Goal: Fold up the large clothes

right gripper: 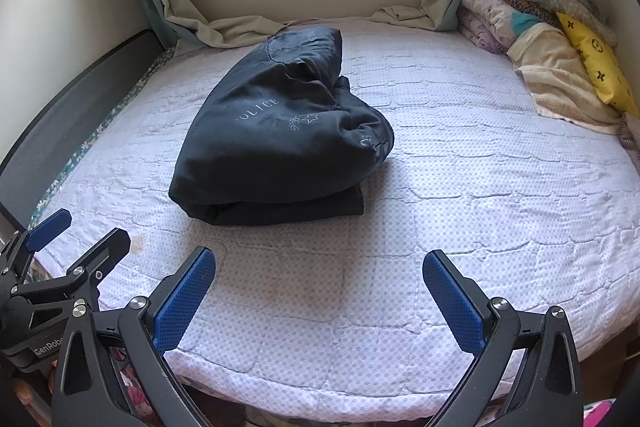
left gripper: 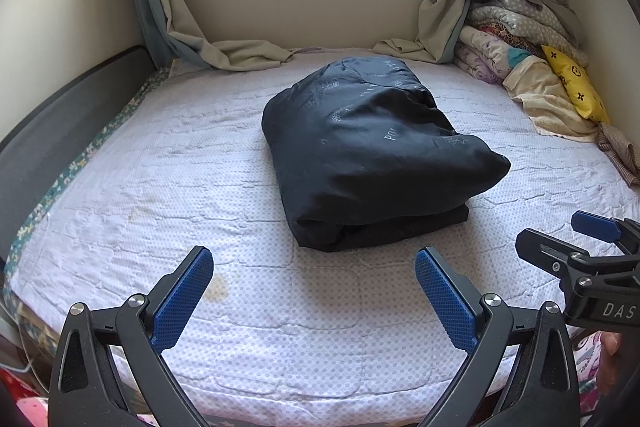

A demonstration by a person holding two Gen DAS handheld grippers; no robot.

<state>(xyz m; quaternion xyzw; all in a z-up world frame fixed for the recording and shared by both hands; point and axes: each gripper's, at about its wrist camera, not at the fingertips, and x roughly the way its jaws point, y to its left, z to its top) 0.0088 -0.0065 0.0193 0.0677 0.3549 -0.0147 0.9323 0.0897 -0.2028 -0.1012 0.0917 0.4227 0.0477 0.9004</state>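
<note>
A dark navy garment (left gripper: 372, 155) printed with pale lettering lies folded into a thick bundle in the middle of the bed; it also shows in the right wrist view (right gripper: 276, 135). My left gripper (left gripper: 314, 263) is open and empty, held above the near part of the mattress, short of the bundle. My right gripper (right gripper: 320, 265) is open and empty too, near the bed's front edge, to the right of the bundle. Each gripper shows in the other's view: the right one (left gripper: 568, 239) and the left one (right gripper: 80, 231).
The bed has a white quilted mattress cover (left gripper: 160, 187) with a dark frame along the left side (left gripper: 60, 107). A pile of folded blankets and a yellow pillow (left gripper: 576, 87) fills the back right corner. Curtains (left gripper: 224, 51) drape onto the bed under the window sill.
</note>
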